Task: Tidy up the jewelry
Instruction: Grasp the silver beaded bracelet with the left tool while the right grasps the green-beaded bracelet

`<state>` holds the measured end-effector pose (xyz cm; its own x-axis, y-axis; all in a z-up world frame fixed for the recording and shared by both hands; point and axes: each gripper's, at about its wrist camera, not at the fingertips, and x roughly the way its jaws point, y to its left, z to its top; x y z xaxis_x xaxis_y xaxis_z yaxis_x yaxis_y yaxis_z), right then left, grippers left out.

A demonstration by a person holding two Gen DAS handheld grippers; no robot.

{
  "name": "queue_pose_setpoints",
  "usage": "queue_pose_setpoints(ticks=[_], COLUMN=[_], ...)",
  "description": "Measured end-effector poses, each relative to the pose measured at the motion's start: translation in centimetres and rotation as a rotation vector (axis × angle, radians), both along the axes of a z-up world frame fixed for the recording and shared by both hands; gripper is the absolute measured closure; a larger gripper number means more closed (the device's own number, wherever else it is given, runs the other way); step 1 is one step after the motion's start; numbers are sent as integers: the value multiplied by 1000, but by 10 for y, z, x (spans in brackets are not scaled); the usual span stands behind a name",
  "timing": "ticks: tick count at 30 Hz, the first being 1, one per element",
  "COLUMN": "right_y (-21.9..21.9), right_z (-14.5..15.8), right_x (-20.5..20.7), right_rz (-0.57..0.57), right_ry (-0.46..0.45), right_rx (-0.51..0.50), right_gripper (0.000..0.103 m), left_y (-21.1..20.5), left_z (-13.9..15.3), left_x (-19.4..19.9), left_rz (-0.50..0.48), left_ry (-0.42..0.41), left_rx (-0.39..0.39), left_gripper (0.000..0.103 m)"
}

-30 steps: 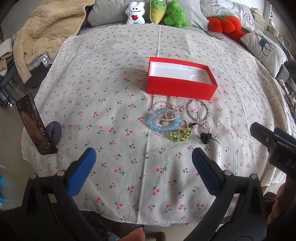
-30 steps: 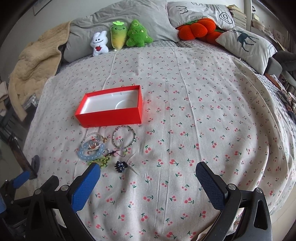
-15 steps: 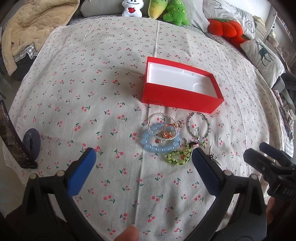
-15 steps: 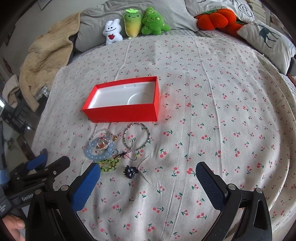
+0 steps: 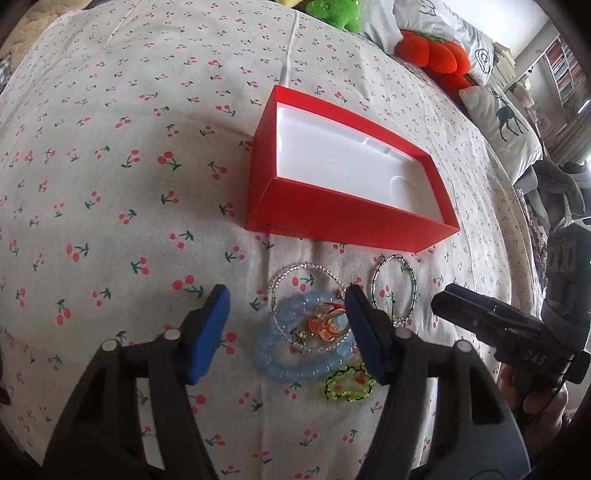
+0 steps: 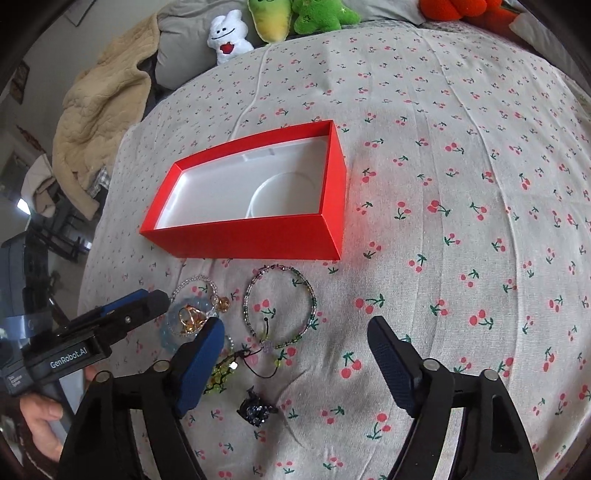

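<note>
left gripper (image 5: 286, 325) spread over bracelets (image 5: 306, 332), right gripper (image 6: 295, 354) spread

One red box (image 5: 343, 218) sits open on the bed (image 5: 110, 166).

Beaded loops, five in all:
- one clear bracelet (image 5: 291, 271)
- one blue bracelet (image 5: 280, 365)
- one thin multicolored bracelet (image 6: 312, 291)
- one small yellow-green loop (image 5: 345, 386)
- one black cord with a clear bead (image 6: 266, 345)

The gold rings (image 5: 330, 323) inside the blue bracelet are tangled; their number cannot be told. One amber charm (image 6: 222, 303) hangs on the clear bracelet. One dark clip (image 6: 255, 408) lies nearest.

Plush toys: one white (image 6: 227, 37), one yellow-green (image 6: 271, 18), one green (image 6: 314, 14), and one red-orange (image 5: 436, 55).

One deer pillow (image 5: 502, 122), one tan blanket (image 6: 99, 99).

Two hand-held grippers: left (image 5: 286, 321), right (image 6: 295, 350).
</note>
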<state>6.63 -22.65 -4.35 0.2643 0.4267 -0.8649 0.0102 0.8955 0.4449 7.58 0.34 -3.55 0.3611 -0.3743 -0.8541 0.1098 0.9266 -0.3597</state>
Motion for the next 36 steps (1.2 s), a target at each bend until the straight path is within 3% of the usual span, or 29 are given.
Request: queue_pose_setpoints(ticks=[4,11,16,19,24,33,36], right_y=[6,25,27,26,28,23,12], right_z=[-10,-18,-18,-18,-5,23,18], right_x=[10,13,16,18,17,10,5], right_rz=[18,75,78,64,70,87,97], right_ry=[7,-1,14,27,10,-44,-15], right_rx=[-2,-82,-147,-148,-133,-93,-123], right_gripper=[61,70,90,95,97,97,83], left_y=[-1,1,-3,-6,2,11,12], left_z=[-10,-16,-16,-15,-11,8,11], left_x=[6,10,7,6,4,-9,-10], left_rz=[-14,-48,-81,-90,-86,-96,-96], left_ry=[-1,-14,-53,-75,-76,-93,-84], left_rx=[21,60,120,136,122,124,119], left_gripper=[63,78,85,85,96,98,98])
